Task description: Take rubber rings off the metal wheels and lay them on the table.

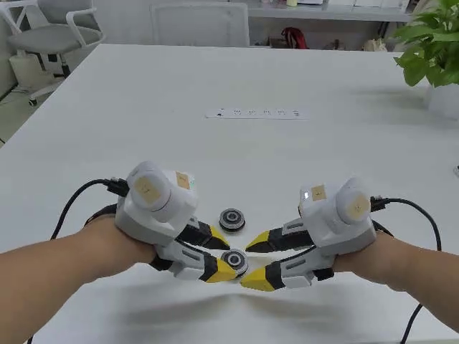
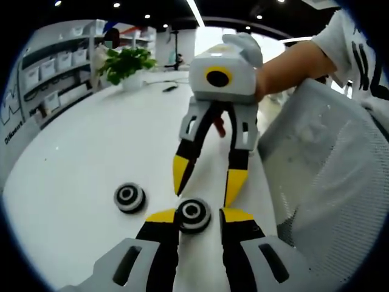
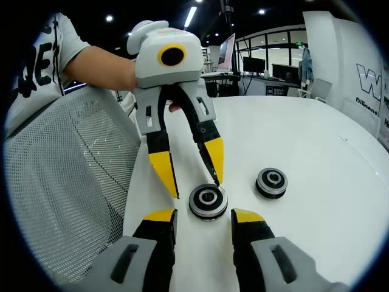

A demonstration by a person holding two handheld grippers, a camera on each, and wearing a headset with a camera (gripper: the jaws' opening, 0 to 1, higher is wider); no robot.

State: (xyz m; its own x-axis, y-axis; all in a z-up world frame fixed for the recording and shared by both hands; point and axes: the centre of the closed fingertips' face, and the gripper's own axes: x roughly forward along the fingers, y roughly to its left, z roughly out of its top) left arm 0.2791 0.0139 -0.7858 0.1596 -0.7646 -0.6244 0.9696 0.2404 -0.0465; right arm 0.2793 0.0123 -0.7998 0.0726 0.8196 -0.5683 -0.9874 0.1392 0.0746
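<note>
Two metal wheels with black rubber rings lie on the white table (image 1: 143, 107). The near wheel (image 1: 235, 261) (image 2: 192, 215) (image 3: 208, 202) sits between the yellow tips of my left gripper (image 1: 228, 254) (image 2: 199, 215) (image 3: 196, 188), which is open around it with a small gap showing. My right gripper (image 1: 247, 265) (image 3: 203, 216) (image 2: 203, 196) faces it from the other side, open, its tips just short of the same wheel. The second wheel (image 1: 232, 219) (image 2: 129, 198) (image 3: 271, 182) lies flat a little farther out, untouched.
A white power strip (image 1: 258, 113) lies mid-table. A potted plant (image 1: 430, 50) stands at the far right, and chairs (image 1: 201, 25) line the far edge. Black cables (image 1: 72, 204) trail from both grippers. A mesh chair (image 3: 73, 182) is close behind the near edge.
</note>
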